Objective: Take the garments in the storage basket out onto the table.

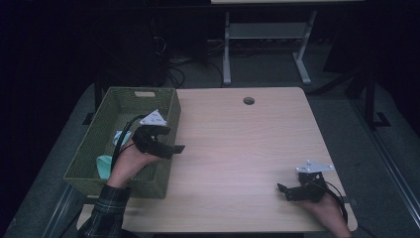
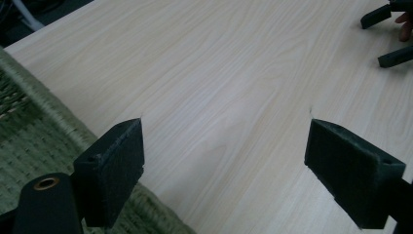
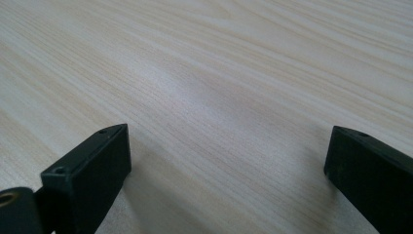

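A green woven basket point(image 1: 148, 184) stands on the left part of a light wooden table point(image 1: 237, 144). My left gripper point(image 1: 174, 148) hovers over the basket's right rim and points right across the table. In the left gripper view this gripper point(image 2: 226, 141) is open wide with nothing between its pads, and the basket's rim point(image 2: 34, 141) lies below it at the left. Near the table's front right edge, my right gripper point(image 1: 283, 191) points left. It stands open point(image 3: 224, 141) low over bare wood and holds nothing. Its two jaws point(image 2: 374, 41) also show far off in the left gripper view.
Inside the basket lie a pale teal thing point(image 1: 104, 165) and a whitish thing point(image 1: 119, 136), partly hidden by the hand and cable. A round cable hole point(image 1: 248, 100) sits near the table's far edge. Beyond the table, another desk's white legs point(image 1: 227, 49) and floor cables stand in the dark.
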Tool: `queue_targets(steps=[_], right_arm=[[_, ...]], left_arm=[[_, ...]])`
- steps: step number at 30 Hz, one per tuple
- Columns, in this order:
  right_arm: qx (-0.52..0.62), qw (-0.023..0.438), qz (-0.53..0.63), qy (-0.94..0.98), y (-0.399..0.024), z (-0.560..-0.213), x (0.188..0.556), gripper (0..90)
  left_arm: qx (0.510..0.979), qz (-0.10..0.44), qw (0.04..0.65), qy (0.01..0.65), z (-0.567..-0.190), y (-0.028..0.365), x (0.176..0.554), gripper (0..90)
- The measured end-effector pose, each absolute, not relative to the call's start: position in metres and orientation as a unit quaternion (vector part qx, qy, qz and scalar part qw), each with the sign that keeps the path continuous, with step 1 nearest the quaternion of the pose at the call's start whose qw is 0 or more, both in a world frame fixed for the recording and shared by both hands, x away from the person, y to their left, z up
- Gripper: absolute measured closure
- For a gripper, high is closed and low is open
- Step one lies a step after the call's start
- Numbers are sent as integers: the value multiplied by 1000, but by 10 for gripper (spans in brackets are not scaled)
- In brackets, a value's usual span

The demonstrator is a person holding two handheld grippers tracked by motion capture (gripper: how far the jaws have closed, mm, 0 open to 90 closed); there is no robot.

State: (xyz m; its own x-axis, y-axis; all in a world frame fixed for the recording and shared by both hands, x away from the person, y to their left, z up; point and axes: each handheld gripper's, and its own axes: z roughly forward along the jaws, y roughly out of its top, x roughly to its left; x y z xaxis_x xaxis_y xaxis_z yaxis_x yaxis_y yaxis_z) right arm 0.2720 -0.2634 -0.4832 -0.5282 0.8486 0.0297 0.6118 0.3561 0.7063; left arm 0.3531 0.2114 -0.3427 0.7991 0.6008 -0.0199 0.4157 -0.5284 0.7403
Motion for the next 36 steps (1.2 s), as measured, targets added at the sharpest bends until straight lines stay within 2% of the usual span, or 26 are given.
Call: queue_targets(steps=[36], right_arm=[[454,174,341,805,-263,-483,272,26]], left_arm=[[842,145,373,362,-341,276,358,142]])
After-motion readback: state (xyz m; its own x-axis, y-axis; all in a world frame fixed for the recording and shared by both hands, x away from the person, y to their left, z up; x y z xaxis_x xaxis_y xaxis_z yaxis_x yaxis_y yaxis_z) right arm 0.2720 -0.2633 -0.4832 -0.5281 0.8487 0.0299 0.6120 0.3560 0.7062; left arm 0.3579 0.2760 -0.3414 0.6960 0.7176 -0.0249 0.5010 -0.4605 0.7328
